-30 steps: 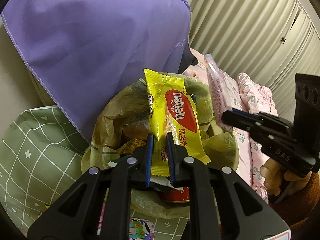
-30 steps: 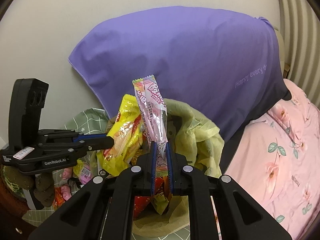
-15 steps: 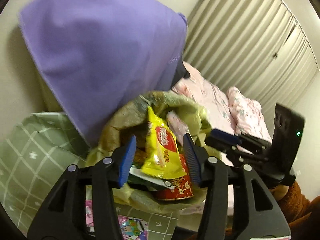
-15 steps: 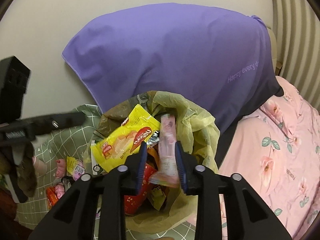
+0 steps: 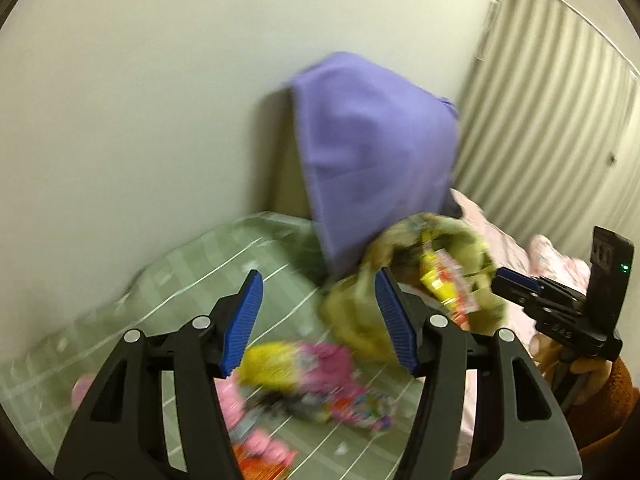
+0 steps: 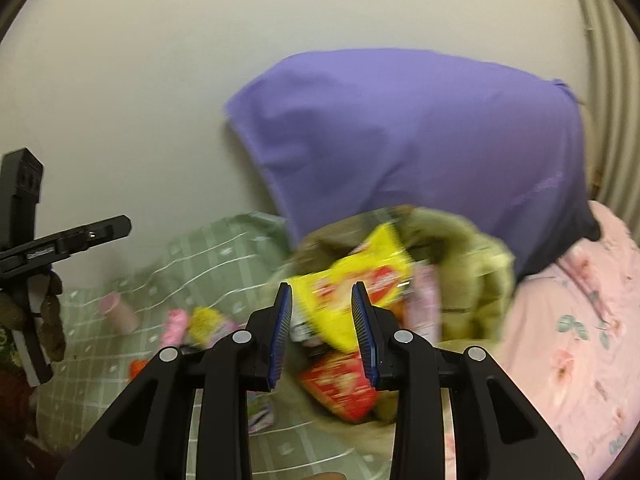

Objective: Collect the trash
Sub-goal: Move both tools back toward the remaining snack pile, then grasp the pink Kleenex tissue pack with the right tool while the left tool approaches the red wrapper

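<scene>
text: none legible | yellow wrapper (image 6: 352, 280): red logo, blurred, unreadable | purple cloth (image 6: 420, 136): faint lettering, unreadable | tongs body (image 5: 560, 322): small marking, too blurred

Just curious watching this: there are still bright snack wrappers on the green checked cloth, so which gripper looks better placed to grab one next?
Probably the left gripper: its opening, empty jaws point at the blurred yellow and pink wrappers. The right gripper faces the olive plastic trash bag.

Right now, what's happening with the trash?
Left hand-held gripper opening, empty. Right hand-held gripper open, empty. Yellow wrapper in trash bag. More wrappers left on blanket.
</scene>
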Demonstrator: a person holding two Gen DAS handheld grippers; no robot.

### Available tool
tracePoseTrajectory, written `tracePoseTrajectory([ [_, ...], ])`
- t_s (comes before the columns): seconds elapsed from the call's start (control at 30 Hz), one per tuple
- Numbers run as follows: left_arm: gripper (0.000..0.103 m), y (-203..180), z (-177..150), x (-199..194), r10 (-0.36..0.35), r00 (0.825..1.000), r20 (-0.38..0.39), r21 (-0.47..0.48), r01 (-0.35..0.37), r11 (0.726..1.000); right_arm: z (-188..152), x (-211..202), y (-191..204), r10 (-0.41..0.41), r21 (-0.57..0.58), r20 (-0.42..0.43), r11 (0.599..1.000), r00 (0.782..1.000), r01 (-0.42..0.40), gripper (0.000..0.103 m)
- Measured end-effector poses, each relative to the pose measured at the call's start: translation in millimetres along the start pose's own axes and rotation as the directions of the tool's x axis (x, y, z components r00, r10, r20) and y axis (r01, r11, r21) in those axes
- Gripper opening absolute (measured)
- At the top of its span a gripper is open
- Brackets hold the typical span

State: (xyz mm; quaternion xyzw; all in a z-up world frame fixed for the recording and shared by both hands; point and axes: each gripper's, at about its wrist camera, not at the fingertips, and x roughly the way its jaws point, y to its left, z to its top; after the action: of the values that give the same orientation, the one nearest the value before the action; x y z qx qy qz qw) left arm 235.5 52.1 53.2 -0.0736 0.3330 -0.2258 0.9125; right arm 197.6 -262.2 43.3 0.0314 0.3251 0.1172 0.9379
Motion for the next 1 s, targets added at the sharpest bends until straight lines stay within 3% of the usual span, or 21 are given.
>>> tracePoseTrajectory([
  [0.13,0.056,38,-33,-20,0.114,0.993,-0.031,-0.059,-0.116,0.991,-14,11,26,0.108,-0.042,-0.039,0.993,0.993,-0.109,0.042],
  [0.23,0.056,66,-61,-29,0.169,0.983,-0.069,-0.146,-0.178,0.973,-23,20,44,0.178,-0.067,-0.076,0.981,0.981,-0.183,0.043],
  [0.43,0.056,86,-118,-26,0.128,0.972,-0.195,-0.284,-0.180,0.942,-47,39,71,0.221,-0.118,-0.163,0.963,0.962,-0.241,0.043],
  [0.6,0.056,76,-153,-8,0.136,0.950,-0.282,-0.292,-0.220,0.931,-58,50,83,0.217,-0.167,-0.200,0.953,0.955,-0.252,0.043],
  [0.83,0.054,63,-163,20,0.184,0.914,-0.361,-0.239,-0.282,0.929,-82,68,85,0.228,-0.170,-0.277,0.944,0.933,-0.281,0.043],
  [1.0,0.053,69,-161,12,0.207,0.909,-0.363,-0.191,-0.290,0.938,-97,85,75,0.205,-0.154,-0.306,0.953,0.930,-0.261,0.043],
])
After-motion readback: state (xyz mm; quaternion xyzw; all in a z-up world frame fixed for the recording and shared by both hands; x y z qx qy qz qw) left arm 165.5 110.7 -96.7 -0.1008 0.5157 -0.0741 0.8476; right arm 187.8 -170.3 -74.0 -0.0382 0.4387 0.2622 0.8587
